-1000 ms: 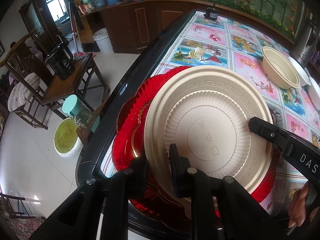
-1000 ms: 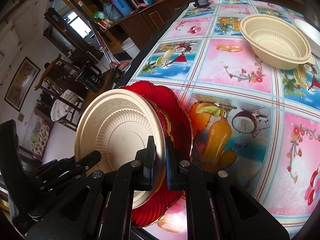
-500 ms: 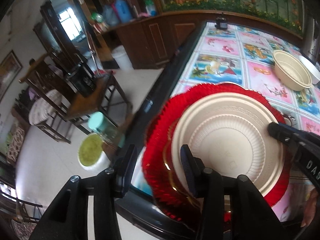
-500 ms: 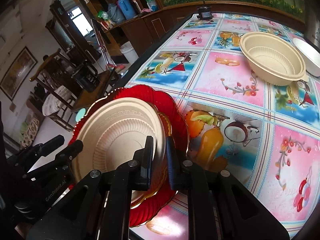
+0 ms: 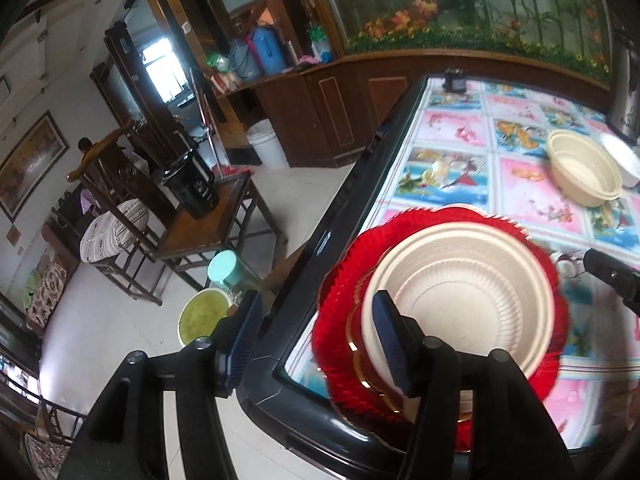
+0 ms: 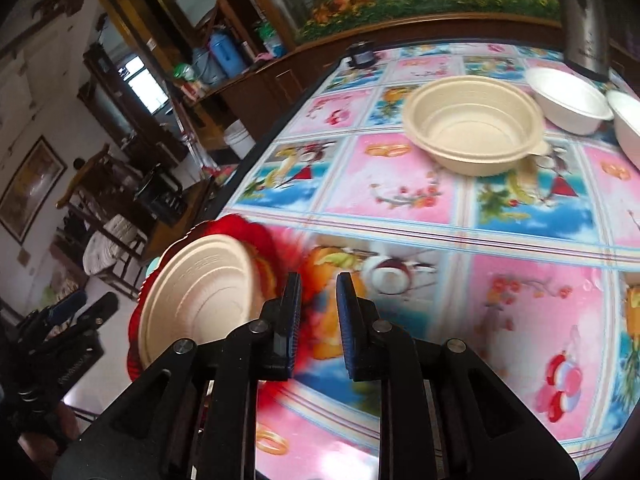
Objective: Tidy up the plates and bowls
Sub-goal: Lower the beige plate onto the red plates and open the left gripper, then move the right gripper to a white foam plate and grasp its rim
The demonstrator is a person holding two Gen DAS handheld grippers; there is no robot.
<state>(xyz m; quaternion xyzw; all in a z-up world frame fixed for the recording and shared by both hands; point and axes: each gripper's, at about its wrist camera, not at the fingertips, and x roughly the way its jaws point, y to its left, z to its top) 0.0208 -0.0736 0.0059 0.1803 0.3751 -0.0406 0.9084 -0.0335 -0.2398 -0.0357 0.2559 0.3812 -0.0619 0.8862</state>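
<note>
The left gripper [image 5: 316, 338] has its jaws opening, with nothing pinched between them: one blue pad hangs out over the floor, the other sits just in front of the near rim of the beige plate [image 5: 460, 300]. The right gripper [image 6: 318, 316] also has its jaws opening, only narrowly parted and empty, just to the right of that same plate. The beige plate lies on top of a red scalloped plate [image 5: 340, 308], apparently with a gold-rimmed layer between the 2, and this stack sits at the near left corner of the worktop [image 6: 400, 200], its edge close to the black border. Well beyond the stack, toward the far right of the worktop, stands a beige bowl [image 6: 472, 128], and just past it 2 white bowls [image 6: 568, 100] beside a steel kettle [image 6: 584, 16]. The beige plate looks like thin moulded pulp or plastic: probably light, fairly stiff, and prone to sliding on the glossy red plate. The ridged rim seems the natural place to take hold. The red plate looks like brittle glass or hard plastic, so I would grip it gently at its edge.
</note>
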